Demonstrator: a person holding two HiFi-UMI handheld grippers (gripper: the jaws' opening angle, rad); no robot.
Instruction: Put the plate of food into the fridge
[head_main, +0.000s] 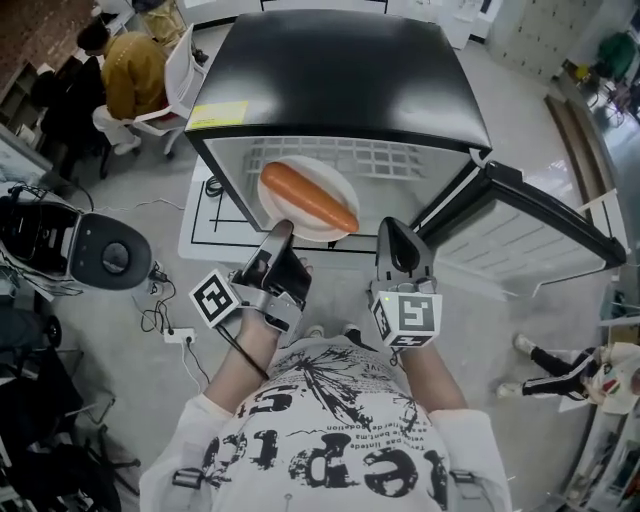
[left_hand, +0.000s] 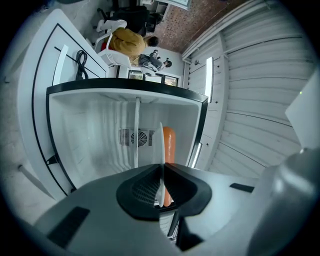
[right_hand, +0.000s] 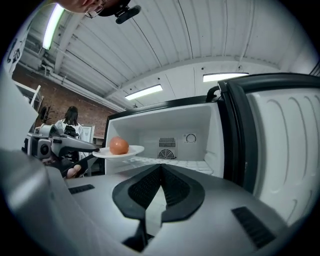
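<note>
A white plate (head_main: 346, 190) with an orange sausage (head_main: 308, 197) hangs in front of the open black fridge (head_main: 340, 70), level with its wire shelf (head_main: 400, 160). My left gripper (head_main: 280, 232) is shut on the plate's near rim. In the left gripper view the plate (left_hand: 161, 145) runs edge-on between the jaws of the left gripper (left_hand: 162, 167), with the sausage (left_hand: 169, 145) beside it. My right gripper (head_main: 397, 228) hovers just right of the plate, shut and empty. The right gripper view shows its closed tips (right_hand: 161, 169), the plate (right_hand: 131, 149) and the sausage (right_hand: 119, 145) at left.
The fridge door (head_main: 520, 225) stands swung open to the right. A person in a yellow top (head_main: 135, 70) sits at the back left. A grey and black machine (head_main: 100, 255) stands on the floor at left, with a power strip and cables (head_main: 180, 335) nearby.
</note>
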